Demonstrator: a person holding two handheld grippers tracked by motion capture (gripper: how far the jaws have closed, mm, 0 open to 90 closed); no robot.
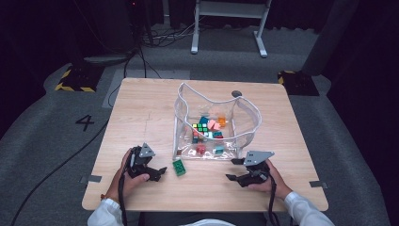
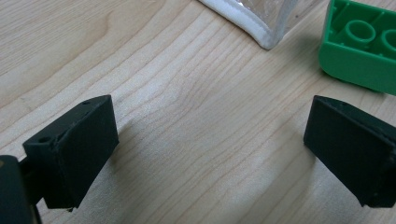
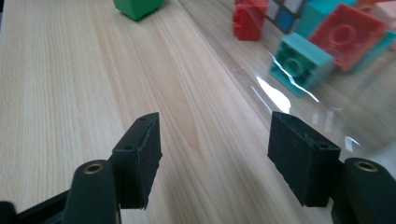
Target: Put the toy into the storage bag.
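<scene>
In the high view, a wooden table (image 1: 141, 108) is seen with a clear bag (image 1: 249, 113) standing open near its middle. Inside the bag, small toy blocks and a colour cube (image 1: 202, 127) lie in a loose heap. A green block (image 1: 179, 167) lies on the table just outside the bag's near left corner. The left gripper (image 1: 159, 173) is held low over the table just left of the green block, its jaws pointed toward it. The right gripper (image 1: 234, 169) is held near the bag's near right corner, jaws pointed left. Both are held in the person's hands, and nothing is gripped by either.

In the left gripper view, the two black jaws are spread wide, with bare wood between them. The green block (image 2: 362, 46) is seen at the upper right, studs up, just beyond the right jaw and apart from it. The bag's white-edged corner (image 2: 261, 32) is seen at the top, just beside the block.

In the right gripper view, the jaws are likewise parted wide over bare table, and nothing is held. The green block (image 3: 137, 7) is seen far off at the top left. Through the bag's clear wall (image 3: 327, 116), a teal block (image 3: 299, 65), a red block (image 3: 247, 18) and a coral block (image 3: 348, 35) are seen.
</scene>
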